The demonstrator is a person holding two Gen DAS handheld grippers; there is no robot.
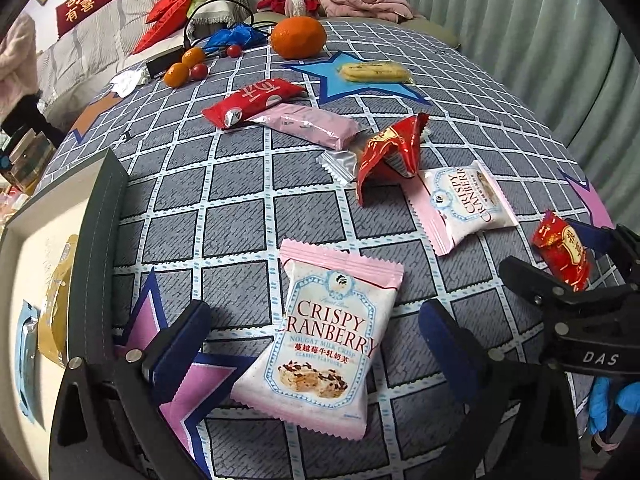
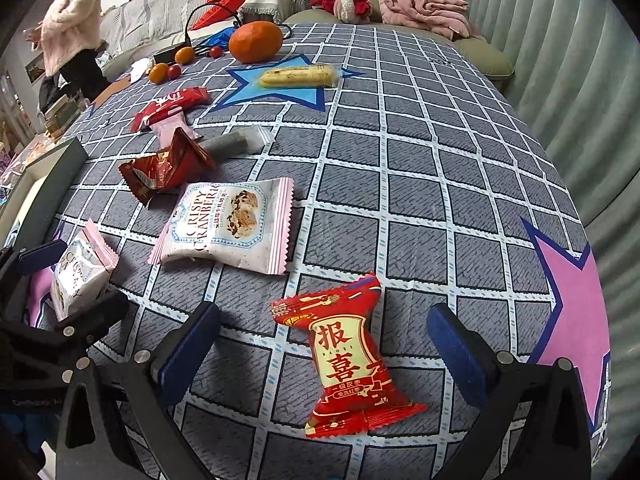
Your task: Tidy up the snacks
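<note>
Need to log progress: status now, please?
Left tongs open around cranberry pack. Right tongs open around red candy. Nothing gripped. No obstruction.

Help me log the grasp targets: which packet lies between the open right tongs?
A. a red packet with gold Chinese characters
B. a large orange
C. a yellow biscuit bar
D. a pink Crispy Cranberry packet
A: in the right wrist view the red packet lies on the tablecloth between the open right tongs, untouched.

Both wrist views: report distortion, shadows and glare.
Left wrist view: fisheye bends the tablecloth grid, dark corners, left gripper casts shadow around the cranberry packet. Right wrist view: same bending, shadow beside the red packet, mild sheen on it.
</note>
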